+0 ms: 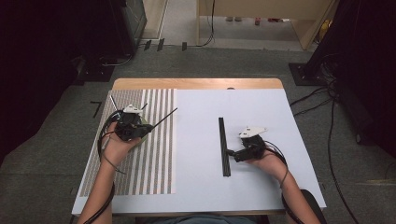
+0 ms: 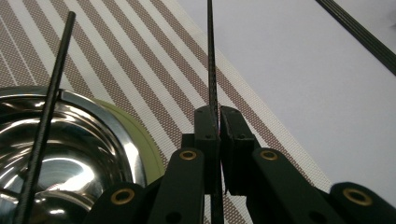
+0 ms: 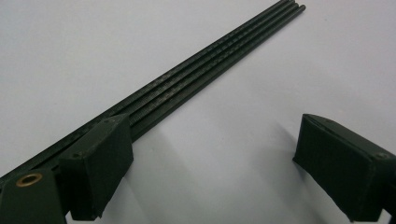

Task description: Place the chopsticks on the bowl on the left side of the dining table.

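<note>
Rods (image 1: 224, 147) lie bundled on the table (image 1: 280, 140), long axis running away from you, just left of your right gripper (image 1: 232, 154), whose jaws stand apart. Your left gripper (image 2: 218, 122) is clamped on one thin rod (image 2: 211, 60) beside the steel bowl (image 2: 70, 154) on the striped mat (image 1: 159, 140)

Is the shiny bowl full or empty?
Almost empty. The shiny bowl shows only bare reflecting metal inside, with one thin black rod leaning in it.
</note>
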A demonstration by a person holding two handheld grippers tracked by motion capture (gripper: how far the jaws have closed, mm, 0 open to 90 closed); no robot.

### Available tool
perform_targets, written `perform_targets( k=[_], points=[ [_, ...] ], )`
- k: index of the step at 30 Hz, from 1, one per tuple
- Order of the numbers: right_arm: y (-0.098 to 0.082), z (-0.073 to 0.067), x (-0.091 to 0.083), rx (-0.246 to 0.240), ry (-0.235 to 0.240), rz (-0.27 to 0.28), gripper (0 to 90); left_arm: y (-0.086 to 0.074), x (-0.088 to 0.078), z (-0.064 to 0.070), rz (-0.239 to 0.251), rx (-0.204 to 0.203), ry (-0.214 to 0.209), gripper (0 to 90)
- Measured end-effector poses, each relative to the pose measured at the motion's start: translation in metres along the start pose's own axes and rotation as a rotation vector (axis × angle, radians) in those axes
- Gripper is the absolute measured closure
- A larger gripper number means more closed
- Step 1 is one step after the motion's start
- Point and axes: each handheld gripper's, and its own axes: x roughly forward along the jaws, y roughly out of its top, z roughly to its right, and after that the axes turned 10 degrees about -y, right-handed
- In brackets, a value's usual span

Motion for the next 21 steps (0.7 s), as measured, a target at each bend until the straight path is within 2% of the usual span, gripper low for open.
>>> perform_targets(
  k=[21],
  points=[
    [0.0, 0.0, 0.0, 0.0, 0.0, 0.0, 10.9, -0.005, -0.014, -0.01, -0.007, -0.004, 0.03, 87.5]
  ],
)
